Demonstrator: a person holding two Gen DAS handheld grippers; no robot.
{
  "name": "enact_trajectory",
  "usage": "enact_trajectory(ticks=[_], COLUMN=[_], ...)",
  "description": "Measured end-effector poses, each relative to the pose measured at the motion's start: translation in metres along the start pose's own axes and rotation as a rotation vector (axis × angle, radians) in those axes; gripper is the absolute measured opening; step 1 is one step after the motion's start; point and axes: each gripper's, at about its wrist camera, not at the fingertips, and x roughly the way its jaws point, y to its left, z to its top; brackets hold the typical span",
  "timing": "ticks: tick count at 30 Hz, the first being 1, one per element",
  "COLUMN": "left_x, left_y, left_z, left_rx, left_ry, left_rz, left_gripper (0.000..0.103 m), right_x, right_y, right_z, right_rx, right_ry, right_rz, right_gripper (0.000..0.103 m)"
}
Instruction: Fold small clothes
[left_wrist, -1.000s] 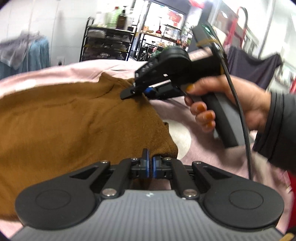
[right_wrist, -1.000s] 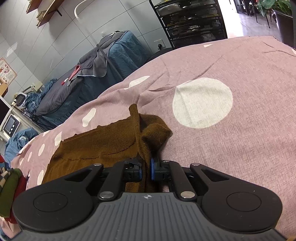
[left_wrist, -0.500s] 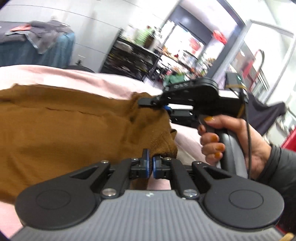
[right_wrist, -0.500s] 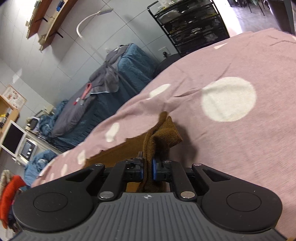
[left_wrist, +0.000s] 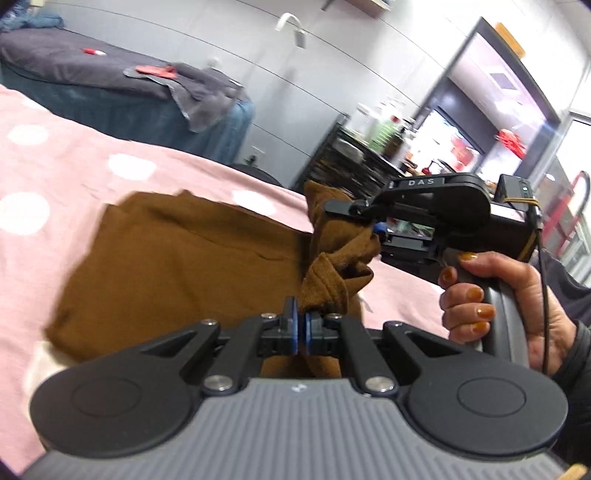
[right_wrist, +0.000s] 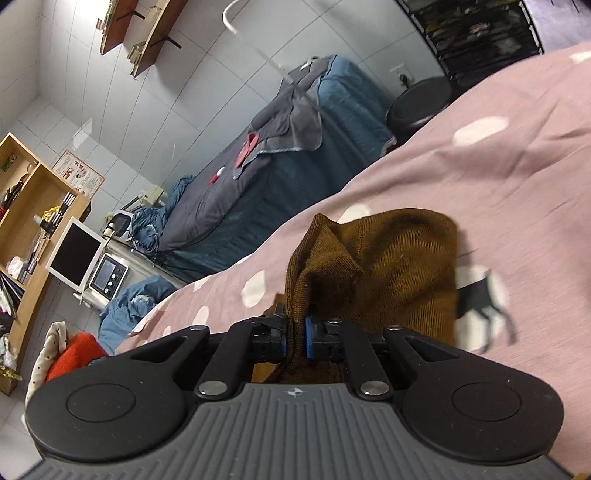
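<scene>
Left wrist view: bedspread (left_wrist: 74, 155), pink, spotted. Garment (left_wrist: 177, 266), brown, spread on it; one edge lifted, fold judged begun, not laid. Right gripper (left_wrist: 364, 225) and left gripper (left_wrist: 300, 328): both clamped on that edge.

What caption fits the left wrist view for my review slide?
Left tongs and right tongs each pinch an edge of the brown knit garment, lifted above the pink dotted sheet.
</scene>
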Motion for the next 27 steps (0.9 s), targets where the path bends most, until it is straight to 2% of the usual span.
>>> enact_trajectory(ticks=[13, 21, 27], left_x=[-0.017, -0.029, -0.025], left_y=[0.059, 0.087, 0.107], left_z=[0.010, 0.000, -0.008], left_rx=[-0.120, -0.171, -0.222], left_ry=[-0.060, -0.055, -0.019], left_rz=[0.111, 0.157, 0.172], left_gripper=[0.004, 0.004, 0.004], right_x=[0.066, 0.101, 0.118], right_y=[0.051, 0.073, 0.078], right_z=[-0.024, -0.043, -0.051], right_rx=[-0.106, -0.183, -0.213], right_ry=[0.106, 0.167, 0.180], right_rz=[0.000, -0.025, -0.054], right_gripper=[0.016, 0.016, 0.018])
